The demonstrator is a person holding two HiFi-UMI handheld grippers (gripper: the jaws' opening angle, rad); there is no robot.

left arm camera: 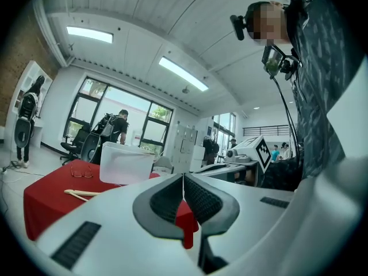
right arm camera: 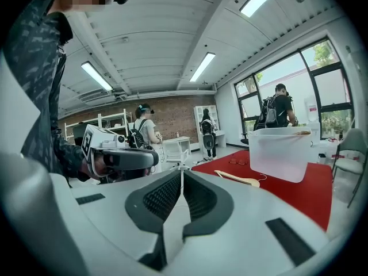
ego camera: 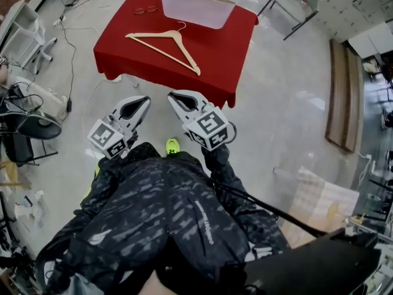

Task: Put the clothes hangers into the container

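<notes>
Your clothes hanger [ego camera: 175, 35] lies flat on the red counter [ego camera: 236, 54]. In the head view its long axis runs from 10 o'clock to 4 o'clock, and its hook points toward 12. It is pale wood with a thin wire hook. The clear container [ego camera: 199, 5] stands just beyond it at 12 o'clock. Your left gripper [ego camera: 143, 101] and right gripper [ego camera: 174, 96] hover off the counter's 6 o'clock edge, each with jaws together and empty.

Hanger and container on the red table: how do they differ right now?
The wooden hanger lies flat and is opaque tan; the container stands upright and is translucent white. The hanger sits nearer the person, the container farther away. Both rest on the red tablecloth.
</notes>
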